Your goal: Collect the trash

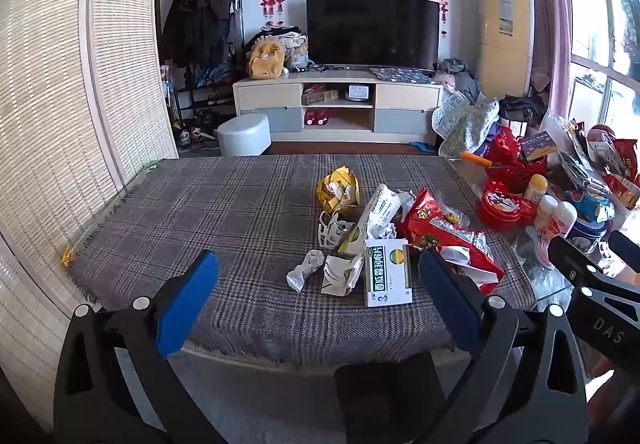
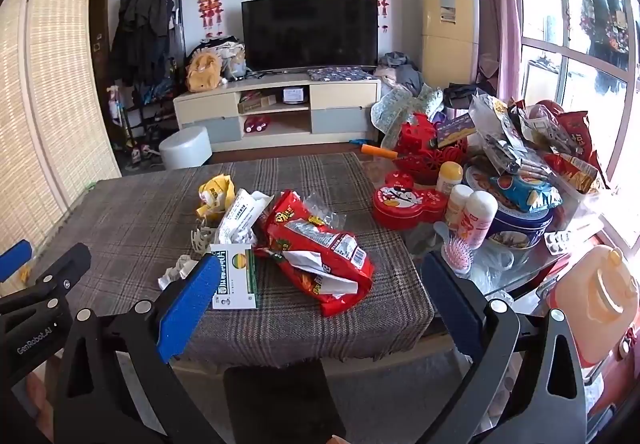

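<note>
Both grippers, left [image 1: 318,286] & right [image 2: 318,286], spread wide, empty. Red bag [image 2: 320,256]: light, crinkly, slippery; pinch at torn edge. Box [image 1: 387,271] stiff.

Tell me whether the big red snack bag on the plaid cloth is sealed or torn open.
Torn open. The red snack bag lies flat on the plaid cloth, its near end ripped and gaping, with white crumpled paper showing inside.

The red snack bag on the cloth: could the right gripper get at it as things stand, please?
Probably yes: the right gripper is open and empty, and the red bag lies on top, nothing between them.
</note>
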### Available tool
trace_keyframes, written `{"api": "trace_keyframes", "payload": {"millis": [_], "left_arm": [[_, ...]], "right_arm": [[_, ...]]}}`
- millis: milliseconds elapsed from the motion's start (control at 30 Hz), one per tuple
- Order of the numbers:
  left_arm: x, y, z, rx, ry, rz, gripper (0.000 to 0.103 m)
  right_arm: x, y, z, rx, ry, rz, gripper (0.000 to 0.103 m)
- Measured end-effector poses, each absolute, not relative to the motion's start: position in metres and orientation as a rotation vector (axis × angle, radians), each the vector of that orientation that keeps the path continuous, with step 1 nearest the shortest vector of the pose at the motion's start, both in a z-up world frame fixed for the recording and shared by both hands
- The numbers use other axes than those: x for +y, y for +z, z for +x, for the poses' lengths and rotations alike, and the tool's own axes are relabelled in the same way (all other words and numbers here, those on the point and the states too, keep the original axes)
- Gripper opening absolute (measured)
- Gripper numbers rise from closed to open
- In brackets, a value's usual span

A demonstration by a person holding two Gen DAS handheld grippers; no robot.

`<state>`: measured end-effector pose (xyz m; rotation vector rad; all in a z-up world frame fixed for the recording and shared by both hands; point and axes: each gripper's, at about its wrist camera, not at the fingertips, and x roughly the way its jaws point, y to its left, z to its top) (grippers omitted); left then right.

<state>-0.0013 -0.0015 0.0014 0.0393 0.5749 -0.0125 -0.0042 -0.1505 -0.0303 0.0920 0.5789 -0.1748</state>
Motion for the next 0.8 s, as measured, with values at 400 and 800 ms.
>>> {"api": "trace_keyframes", "payload": {"millis": [400,800], "left_arm": [[-0.006,0.004,-0.0005,0.571,-0.016,0.027,0.095],[-0.005,0.0031,-0.0007,0.57,-0.016,0.026,0.095]], "right_arm": [[-0.154,-0.0276,-0.0047,0.58,-0.181,0.086,0.1],[-0.1542,-0.0286,-0.0044,0.583,-0.177,0.092,0.1]]}}
